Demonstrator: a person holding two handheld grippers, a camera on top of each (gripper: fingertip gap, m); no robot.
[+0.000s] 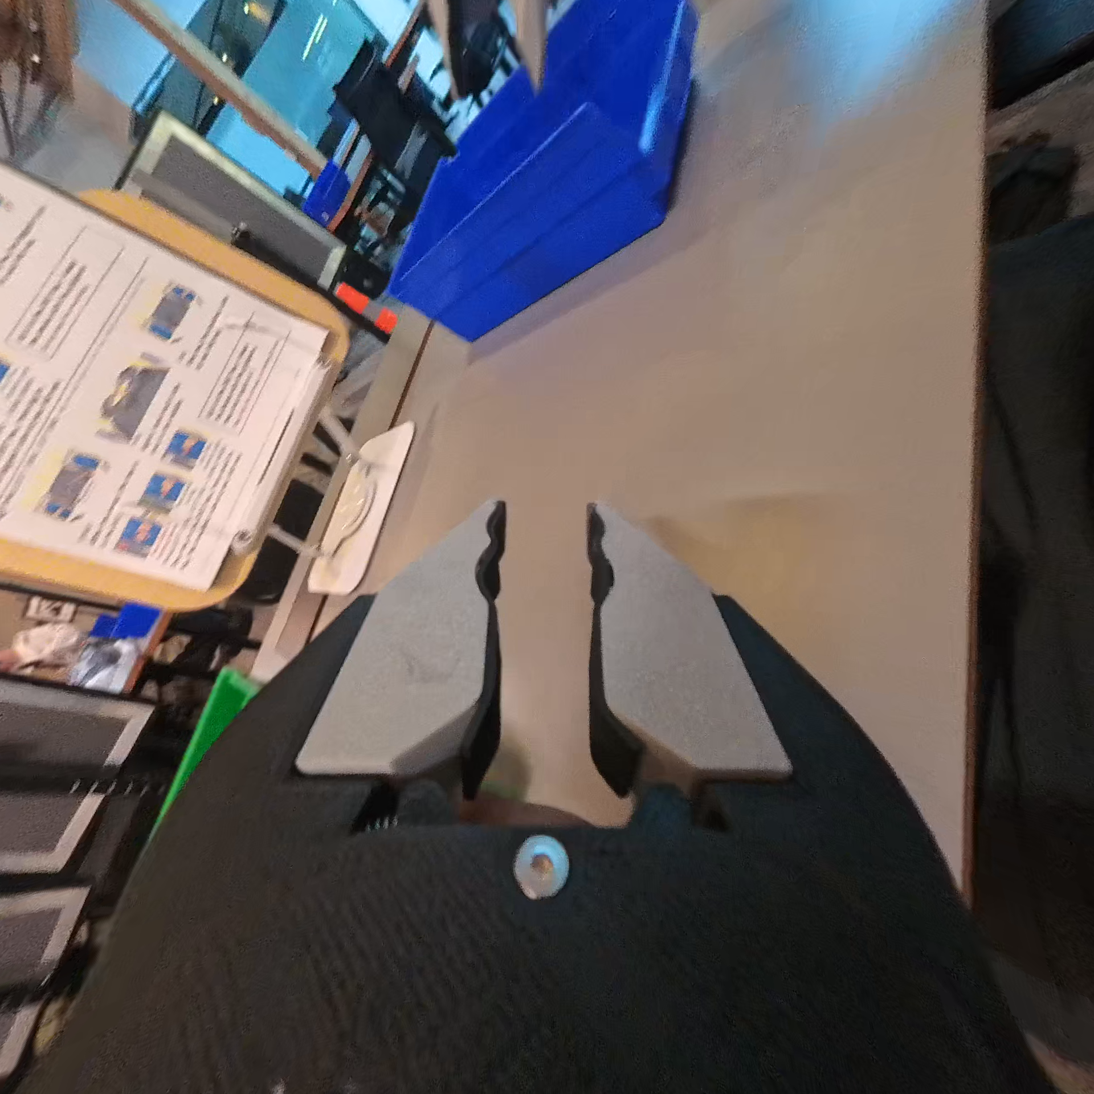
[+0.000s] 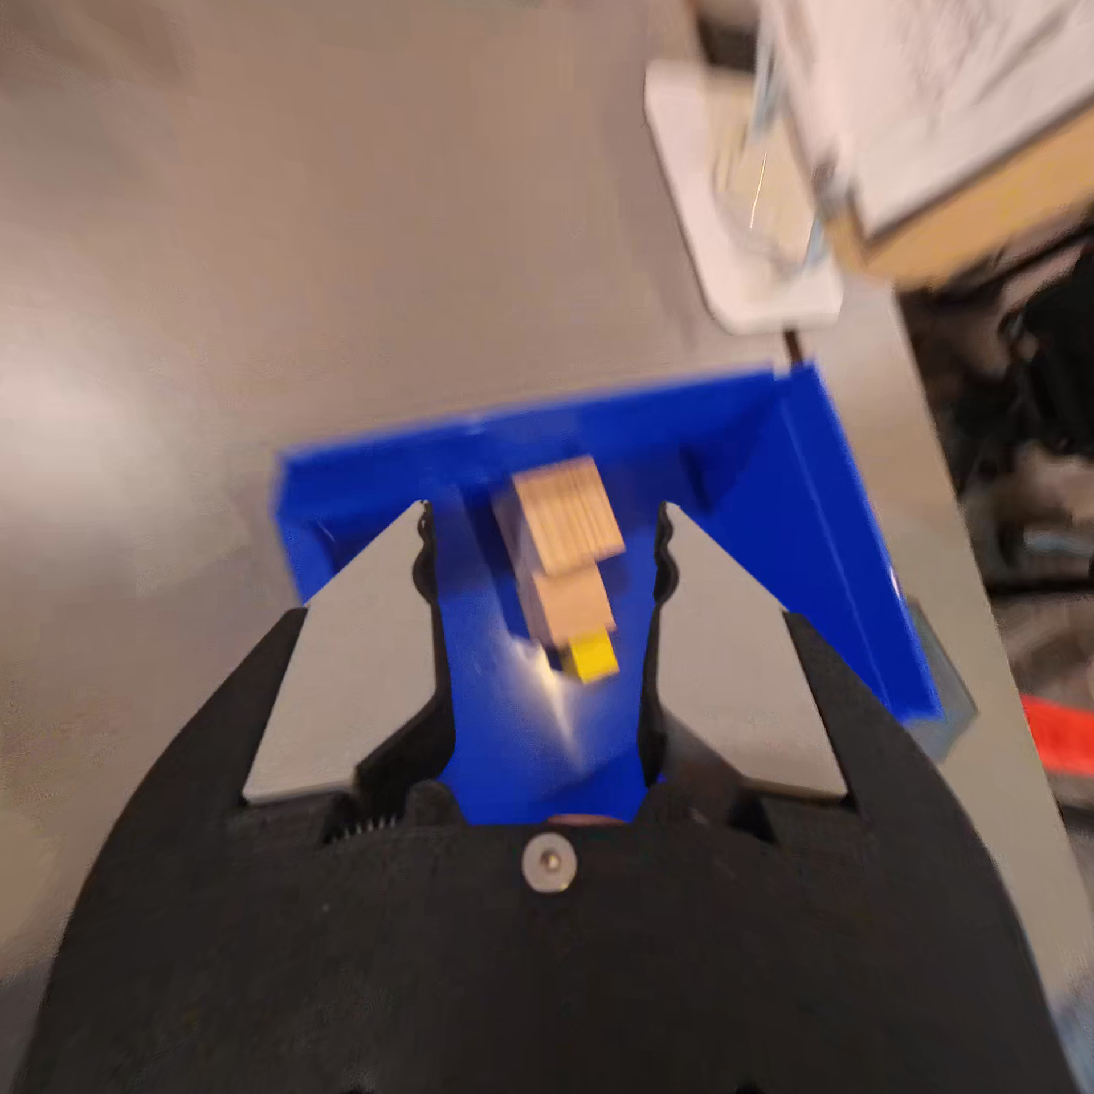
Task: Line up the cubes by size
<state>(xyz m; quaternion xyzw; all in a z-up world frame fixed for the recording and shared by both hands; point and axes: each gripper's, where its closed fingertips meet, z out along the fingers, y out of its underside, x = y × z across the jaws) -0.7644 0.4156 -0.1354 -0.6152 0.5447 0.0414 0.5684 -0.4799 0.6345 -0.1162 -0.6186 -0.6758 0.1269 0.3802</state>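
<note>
In the right wrist view three cubes stand in a row inside a blue bin (image 2: 799,533): a large wooden cube (image 2: 568,515) farthest, a middle wooden cube (image 2: 571,604) touching it, and a small yellow cube (image 2: 591,656) nearest. My right gripper (image 2: 544,512) is open and empty, hovering above the bin with the cubes between its fingers in the picture. The view is blurred. My left gripper (image 1: 546,509) is open and empty over the bare beige table (image 1: 740,385). No cube shows in the left wrist view.
Blue bins (image 1: 544,177) stand at the table's far end in the left wrist view. A white holder (image 1: 364,509) sits at the table's left edge; it also shows in the right wrist view (image 2: 740,195). A side table with printed sheets (image 1: 130,379) stands to the left.
</note>
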